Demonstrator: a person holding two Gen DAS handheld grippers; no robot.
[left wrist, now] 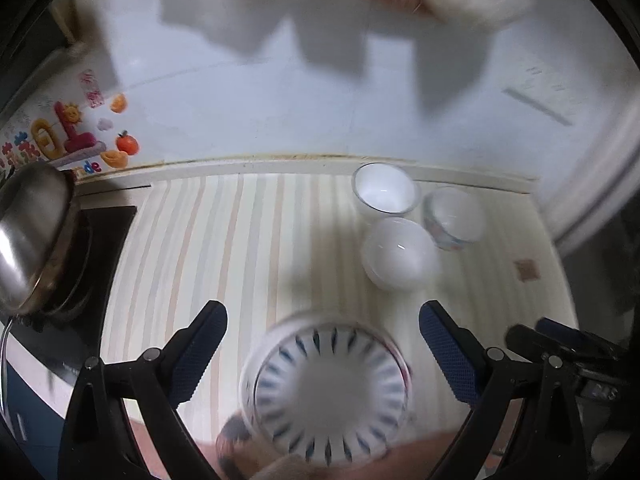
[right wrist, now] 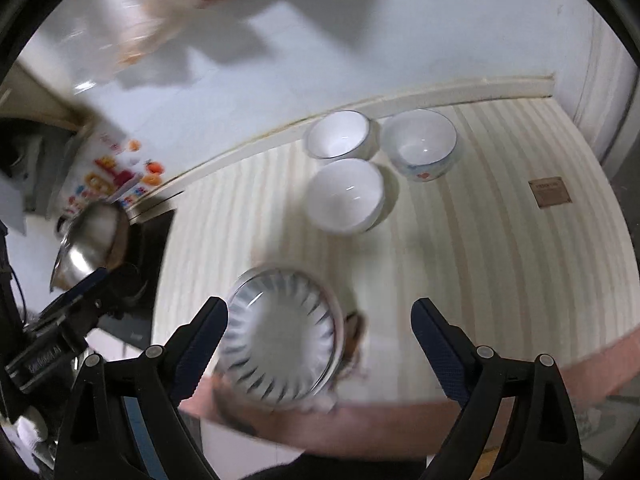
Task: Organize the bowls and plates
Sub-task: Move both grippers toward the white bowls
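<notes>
Taking the blue-rayed bowl (left wrist: pixel 326 390) as my landmark, I start at the far left of it, where a steel pot (left wrist: pixel 32 236) sits tilted on the dark stove (left wrist: pixel 96 264) at the end of the striped worktop (left wrist: pixel 224 248). Behind the pot, colourful stickers (left wrist: pixel 76 132) cover the lower part of the white wall.

The blue-rayed bowl itself stands near the front edge of the worktop, blurred, directly ahead of my left gripper (left wrist: pixel 323 354). Its jaws are spread wide, one on each side of the bowl and clear of the rim, holding nothing. In the right wrist view the same bowl (right wrist: pixel 280 336) lies just inside the left finger of my right gripper (right wrist: pixel 320 344), whose jaws are also wide apart and empty; I cannot tell whether that finger touches the rim.

Beyond the landmark bowl and to its right, three more bowls cluster toward the wall. The plain white bowl (right wrist: pixel 346 196) is nearest it. Behind that stands the dark-rimmed white bowl (right wrist: pixel 340 136), and just right of the pair the patterned bowl (right wrist: pixel 420 144) with a red mark on its side. Further right again, a small brown square (right wrist: pixel 550 193) lies flat on the worktop.
</notes>
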